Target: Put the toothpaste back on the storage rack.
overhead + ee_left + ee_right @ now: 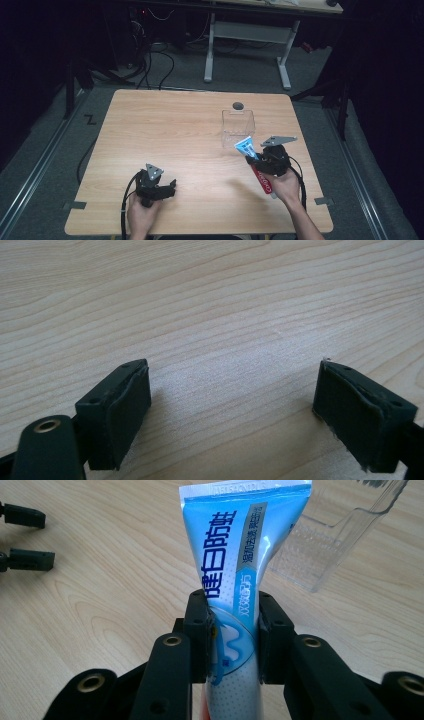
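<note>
A blue, white and red toothpaste tube [254,165] [240,565] is clamped in my right gripper [251,159] [232,635], whose jaws press on its middle. Its flat crimped end points up and away toward a clear plastic box [238,127] [325,545] just beyond it; its red end trails back over the hand. At the near left of the wooden table [165,135], my left gripper [172,188] [232,405] stands open, its jaws wide apart over bare wood.
A dark round grommet [238,105] lies in the tabletop behind the clear box. In the right gripper view the left gripper's two black fingers [25,517] show at the far left. Beyond the table, a white-legged desk [247,45] and cables occupy the grey floor.
</note>
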A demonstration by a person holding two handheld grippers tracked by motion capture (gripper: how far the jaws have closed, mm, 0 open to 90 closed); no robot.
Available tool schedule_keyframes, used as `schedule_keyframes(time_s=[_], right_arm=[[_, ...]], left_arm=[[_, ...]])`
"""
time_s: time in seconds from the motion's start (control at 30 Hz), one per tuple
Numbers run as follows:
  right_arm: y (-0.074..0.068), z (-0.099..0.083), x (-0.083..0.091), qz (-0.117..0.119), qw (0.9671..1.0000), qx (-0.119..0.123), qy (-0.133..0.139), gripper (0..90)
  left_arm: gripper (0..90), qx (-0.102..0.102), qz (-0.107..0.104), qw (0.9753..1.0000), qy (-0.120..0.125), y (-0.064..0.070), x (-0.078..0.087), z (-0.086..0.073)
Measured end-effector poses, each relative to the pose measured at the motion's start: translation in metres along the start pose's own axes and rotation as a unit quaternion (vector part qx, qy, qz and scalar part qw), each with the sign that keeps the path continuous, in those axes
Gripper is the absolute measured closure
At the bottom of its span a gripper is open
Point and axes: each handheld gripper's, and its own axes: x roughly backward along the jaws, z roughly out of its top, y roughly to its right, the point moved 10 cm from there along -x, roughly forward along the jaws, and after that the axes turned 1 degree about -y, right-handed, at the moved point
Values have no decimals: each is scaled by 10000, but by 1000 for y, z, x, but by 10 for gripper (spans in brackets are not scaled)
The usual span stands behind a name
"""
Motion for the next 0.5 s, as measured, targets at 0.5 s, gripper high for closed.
schedule_keyframes(time_s=[0.5], right_arm=[[10, 21, 11, -164, 9992, 33, 350, 720]], left_arm=[[156, 1, 1, 10000, 0, 0, 0, 0]])
